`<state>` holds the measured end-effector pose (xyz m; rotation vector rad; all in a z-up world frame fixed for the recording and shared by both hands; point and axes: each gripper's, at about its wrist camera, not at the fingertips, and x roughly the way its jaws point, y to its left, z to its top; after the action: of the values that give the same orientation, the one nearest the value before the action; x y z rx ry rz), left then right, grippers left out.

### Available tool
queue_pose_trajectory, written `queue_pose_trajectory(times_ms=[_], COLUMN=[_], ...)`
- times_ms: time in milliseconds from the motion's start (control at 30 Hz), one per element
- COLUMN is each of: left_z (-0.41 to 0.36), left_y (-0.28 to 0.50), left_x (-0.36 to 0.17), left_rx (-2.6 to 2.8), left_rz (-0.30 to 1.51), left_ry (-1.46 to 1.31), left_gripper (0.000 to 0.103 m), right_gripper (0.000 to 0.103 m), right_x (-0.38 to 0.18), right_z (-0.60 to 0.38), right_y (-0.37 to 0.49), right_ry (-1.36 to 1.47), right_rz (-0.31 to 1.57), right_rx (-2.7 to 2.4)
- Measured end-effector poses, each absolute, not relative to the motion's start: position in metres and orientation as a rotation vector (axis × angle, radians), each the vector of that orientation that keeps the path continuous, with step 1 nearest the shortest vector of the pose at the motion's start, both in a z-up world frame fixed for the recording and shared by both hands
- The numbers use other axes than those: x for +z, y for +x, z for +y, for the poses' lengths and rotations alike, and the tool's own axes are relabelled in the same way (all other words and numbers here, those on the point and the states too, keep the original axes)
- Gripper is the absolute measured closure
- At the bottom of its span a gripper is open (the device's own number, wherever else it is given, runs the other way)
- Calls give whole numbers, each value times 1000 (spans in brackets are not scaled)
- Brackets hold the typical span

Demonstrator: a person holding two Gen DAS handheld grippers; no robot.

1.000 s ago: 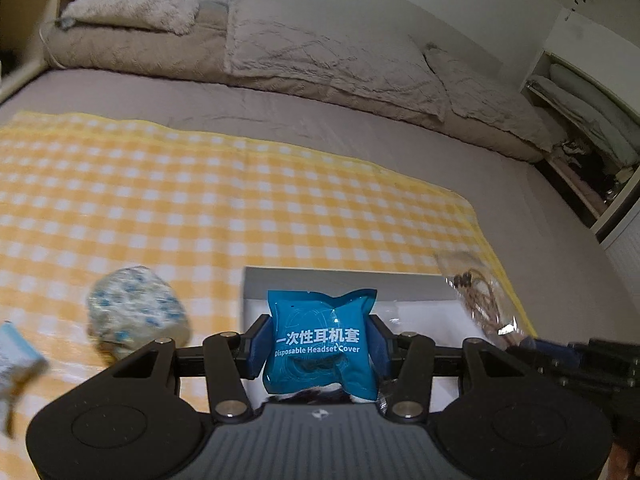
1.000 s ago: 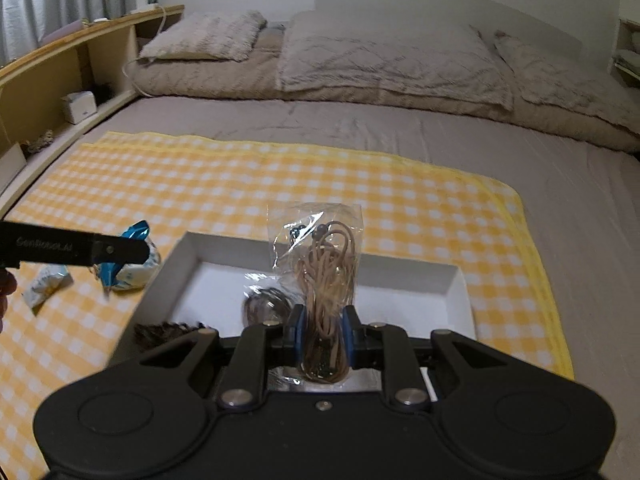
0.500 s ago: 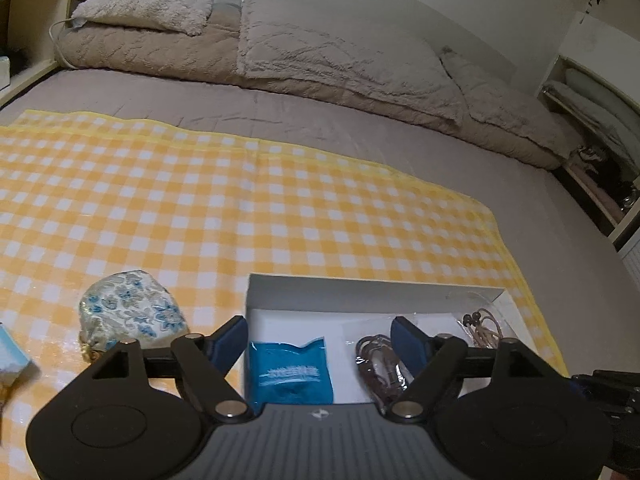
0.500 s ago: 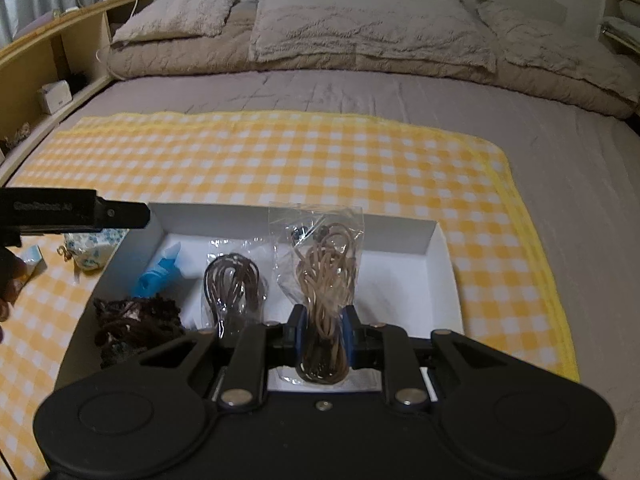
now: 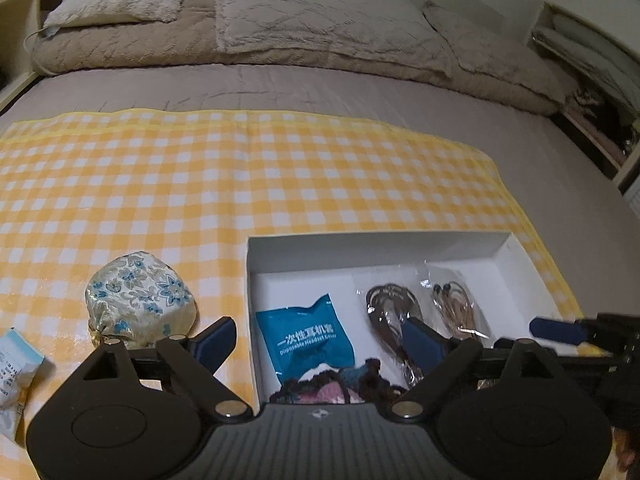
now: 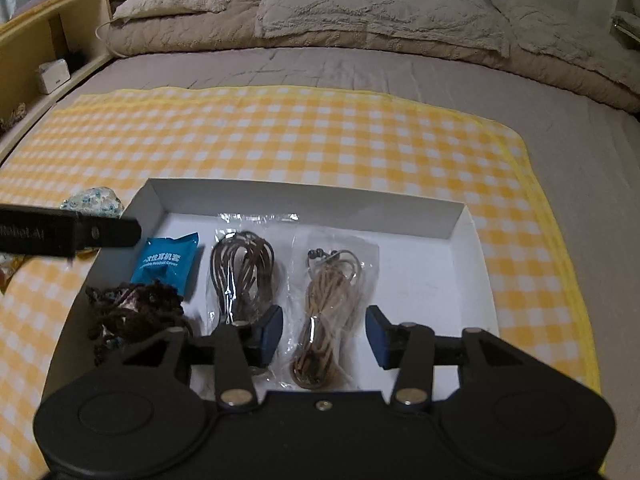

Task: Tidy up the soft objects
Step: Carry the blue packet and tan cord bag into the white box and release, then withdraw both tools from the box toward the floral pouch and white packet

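Left wrist view: at the far left edge a white packet (image 5: 16, 364) lies on the checked cloth (image 5: 240, 176), and next to it sits a floral pouch (image 5: 140, 304), just outside the white box (image 5: 360, 250). The left gripper (image 5: 320, 344) hangs spread wide and empty over the box's left end. Below it a blue sachet (image 5: 306, 338) lies flat on the box floor, with a dark knitted bundle (image 5: 332, 384) at the near edge. Further right come a brown cord bag (image 5: 388, 312) and then a tan cord bag (image 6: 332, 300), side by side. The right gripper (image 6: 322, 332) has its fingers parted either side of the tan bag, not pinching it.
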<state>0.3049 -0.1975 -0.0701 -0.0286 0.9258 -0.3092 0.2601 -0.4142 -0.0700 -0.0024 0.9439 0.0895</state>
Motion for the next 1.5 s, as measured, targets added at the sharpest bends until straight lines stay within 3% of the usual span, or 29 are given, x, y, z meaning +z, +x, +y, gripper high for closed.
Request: queue_pose_trajectory(times_ms=[567, 667, 733, 1000, 1167, 1500], left_z=[-203, -204, -204, -201, -199, -185], left_y=[283, 278, 275, 265, 258, 249], left_x=[-56, -55, -55, -57, -57, -55], left_rx=[-334, -337, -342, -332, -319, -287], left_rz=[909, 904, 901, 920, 919, 917], left_ry=[16, 37, 53, 89, 99, 106], left_gripper=[9, 5, 1, 0, 0, 0], right_gripper=[53, 43, 31, 7, 0, 0], right_x=[-53, -51, -49, -45, -43, -44], right_z=[-429, -430, -431, -436, -439, -434], right_y=[242, 237, 234, 223, 217, 205], right_ry=[60, 65, 70, 66, 67, 55], right_rz=[917, 908, 899, 883, 874, 870], right_rx=[33, 25, 19, 3, 2, 25])
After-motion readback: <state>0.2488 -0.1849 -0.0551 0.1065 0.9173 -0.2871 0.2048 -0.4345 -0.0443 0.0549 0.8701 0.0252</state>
